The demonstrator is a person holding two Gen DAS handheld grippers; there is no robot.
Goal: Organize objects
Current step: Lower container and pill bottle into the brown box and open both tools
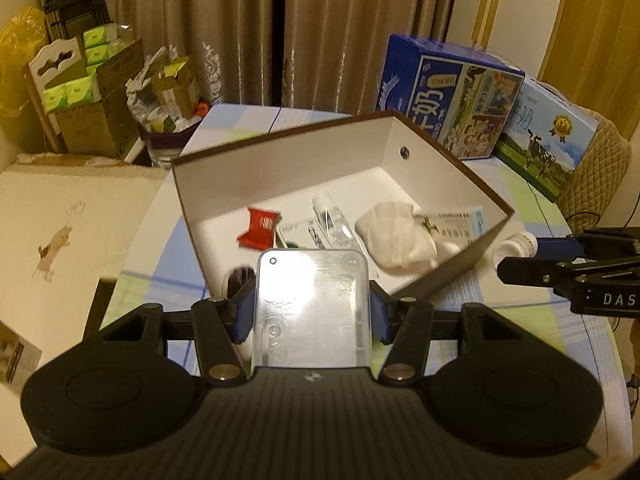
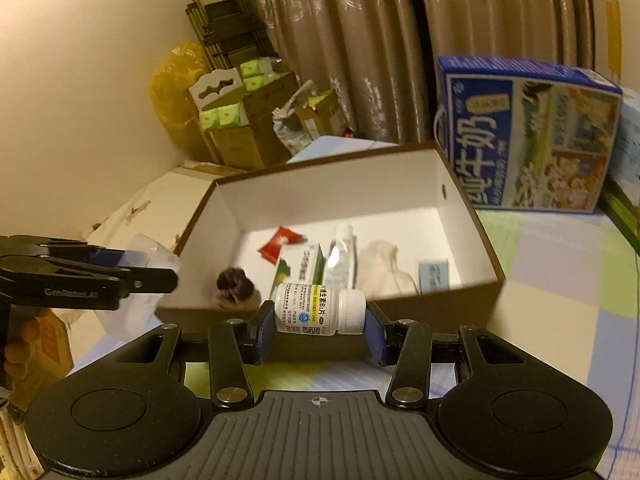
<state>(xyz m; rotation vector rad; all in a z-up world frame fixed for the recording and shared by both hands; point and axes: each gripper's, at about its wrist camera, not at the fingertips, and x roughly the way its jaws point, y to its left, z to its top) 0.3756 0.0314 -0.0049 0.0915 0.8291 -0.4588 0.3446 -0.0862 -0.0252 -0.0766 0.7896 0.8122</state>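
left claw [image 1: 312,312]: i have it clenched on a clear plastic case [image 1: 311,308]
right claw [image 2: 320,322]: i grip a white vitamin b1 bottle [image 2: 320,310]

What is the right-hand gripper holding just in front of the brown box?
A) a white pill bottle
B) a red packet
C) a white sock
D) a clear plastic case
A: the right gripper has its blue pads clamped on the ends of a white pill bottle, held sideways before the brown box.

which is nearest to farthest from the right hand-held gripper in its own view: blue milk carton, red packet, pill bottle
1. pill bottle, held sideways in the right hand-held gripper
2. red packet, inside the brown box, left of centre
3. blue milk carton, behind the box, far right
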